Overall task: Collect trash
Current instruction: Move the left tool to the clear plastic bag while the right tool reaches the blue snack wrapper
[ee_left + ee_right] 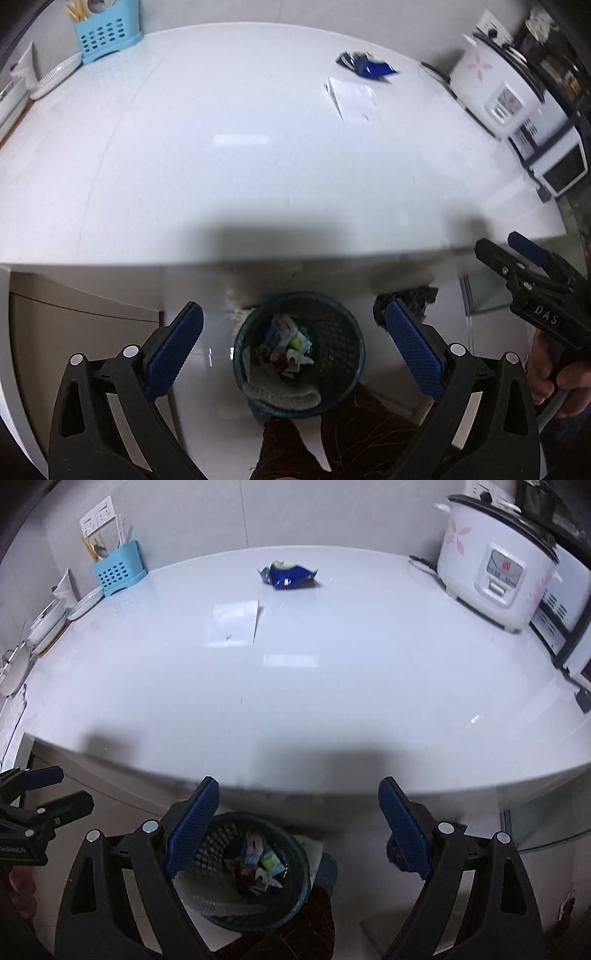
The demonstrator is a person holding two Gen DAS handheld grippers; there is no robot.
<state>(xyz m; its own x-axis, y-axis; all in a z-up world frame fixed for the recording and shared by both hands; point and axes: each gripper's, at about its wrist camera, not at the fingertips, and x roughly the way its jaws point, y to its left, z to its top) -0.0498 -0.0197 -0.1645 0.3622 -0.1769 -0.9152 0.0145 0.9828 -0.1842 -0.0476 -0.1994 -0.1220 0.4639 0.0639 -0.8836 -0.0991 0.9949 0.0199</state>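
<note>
Both grippers released above bin.
Left gripper (293, 325) and right gripper (297, 799) gape wide, nothing between jaws; bin (334, 325) below them holds wrappers (286, 345). Blue wrapper (290, 575) and white packet (234, 622) lie on counter (332, 686), well beyond.

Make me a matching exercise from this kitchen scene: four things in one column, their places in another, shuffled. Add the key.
Things:
1. blue wrapper
2. white paper sheet
3. rice cooker
4. mesh bin

Places:
A. on the floor below the counter edge, holding colourful scraps
B. at the counter's right end
C. lying flat mid-counter, nearer the edge than the wrapper
D. crumpled, far back on the counter

Pairs: 1-D, 2-C, 3-B, 4-A
</note>
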